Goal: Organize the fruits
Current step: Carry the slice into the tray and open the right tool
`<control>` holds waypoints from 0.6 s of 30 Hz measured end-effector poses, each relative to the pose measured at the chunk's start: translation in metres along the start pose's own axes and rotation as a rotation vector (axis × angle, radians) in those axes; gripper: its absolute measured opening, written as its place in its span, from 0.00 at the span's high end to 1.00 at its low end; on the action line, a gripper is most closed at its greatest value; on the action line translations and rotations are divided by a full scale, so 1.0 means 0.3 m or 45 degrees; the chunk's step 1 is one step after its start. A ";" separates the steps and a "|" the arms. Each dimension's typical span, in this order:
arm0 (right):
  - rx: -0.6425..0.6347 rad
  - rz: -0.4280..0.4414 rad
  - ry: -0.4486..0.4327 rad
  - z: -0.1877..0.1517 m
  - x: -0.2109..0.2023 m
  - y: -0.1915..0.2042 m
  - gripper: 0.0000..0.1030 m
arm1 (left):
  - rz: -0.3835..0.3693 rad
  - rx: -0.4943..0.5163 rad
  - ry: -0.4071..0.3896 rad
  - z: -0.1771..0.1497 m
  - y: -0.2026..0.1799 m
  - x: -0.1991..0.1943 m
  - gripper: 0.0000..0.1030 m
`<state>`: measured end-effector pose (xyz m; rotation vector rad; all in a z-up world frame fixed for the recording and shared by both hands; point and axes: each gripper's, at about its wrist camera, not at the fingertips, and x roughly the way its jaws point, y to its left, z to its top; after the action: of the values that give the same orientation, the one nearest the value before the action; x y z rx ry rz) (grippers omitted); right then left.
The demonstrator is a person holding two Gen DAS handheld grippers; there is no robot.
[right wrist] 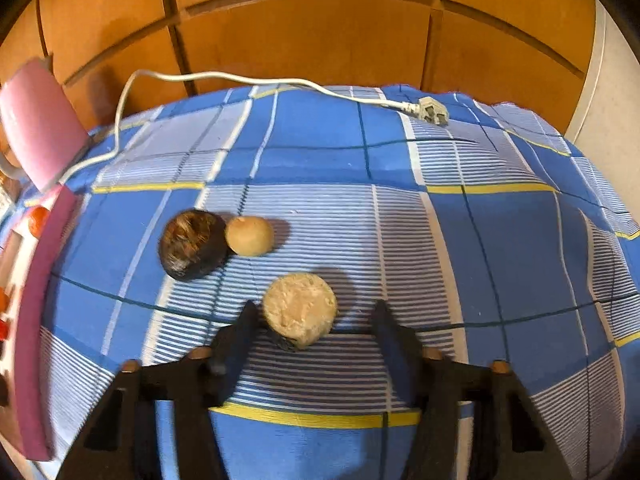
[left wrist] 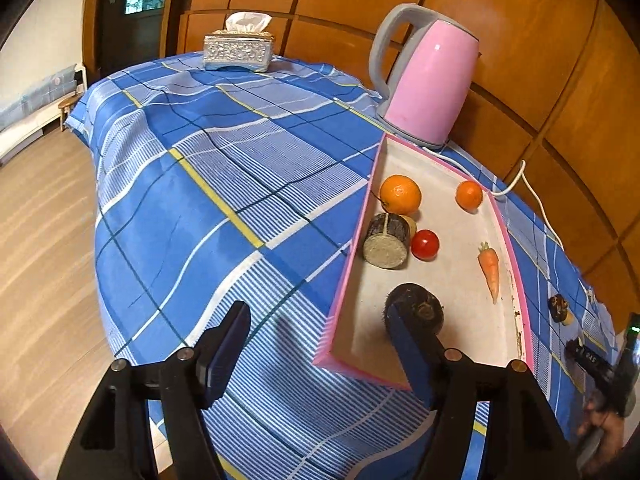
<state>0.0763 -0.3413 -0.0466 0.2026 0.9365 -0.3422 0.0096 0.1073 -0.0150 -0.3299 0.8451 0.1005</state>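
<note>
A pink-rimmed tray (left wrist: 352,264) lies on the blue plaid tablecloth. It holds two oranges (left wrist: 400,194) (left wrist: 469,195), a red tomato (left wrist: 425,244), a small carrot (left wrist: 491,269), a dark-skinned cut piece with a pale face (left wrist: 387,245) and a dark round fruit (left wrist: 416,307). My left gripper (left wrist: 316,348) is open and empty, straddling the tray's near left corner. My right gripper (right wrist: 316,320) is open, with a pale-faced cut piece (right wrist: 300,308) between its fingers on the cloth. A dark brown fruit (right wrist: 192,244) and a tan round fruit (right wrist: 249,236) lie just beyond it.
A pink kettle (left wrist: 428,76) stands behind the tray; its white cord and plug (right wrist: 432,111) lie across the cloth. A silver tissue box (left wrist: 239,50) sits at the table's far end. Wooden wall panels are behind. The table edge drops to the floor at left.
</note>
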 end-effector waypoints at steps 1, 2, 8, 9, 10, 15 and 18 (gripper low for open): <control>-0.024 0.002 -0.013 -0.004 -0.005 0.010 0.66 | 0.003 0.001 -0.003 -0.002 0.001 -0.002 0.28; -0.050 0.002 -0.019 -0.008 -0.010 0.019 0.66 | 0.008 0.004 -0.006 -0.004 -0.001 -0.005 0.28; -0.101 0.002 -0.004 -0.026 -0.032 0.041 0.67 | 0.021 0.018 -0.009 -0.014 -0.006 -0.004 0.27; -0.105 0.020 0.001 -0.032 -0.039 0.047 0.67 | 0.023 0.018 -0.007 -0.015 -0.006 -0.002 0.27; -0.114 0.042 0.002 -0.037 -0.049 0.057 0.67 | 0.028 0.016 -0.004 -0.016 -0.005 0.001 0.27; -0.189 0.169 -0.033 -0.050 -0.123 0.136 0.67 | 0.027 0.009 0.006 -0.018 0.000 0.006 0.26; -0.247 0.262 -0.042 -0.054 -0.168 0.210 0.67 | 0.026 0.013 0.010 -0.020 -0.001 0.008 0.26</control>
<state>0.0604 -0.2676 -0.0136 0.1138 0.9013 -0.0636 0.0070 0.1049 -0.0204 -0.3121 0.8566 0.1143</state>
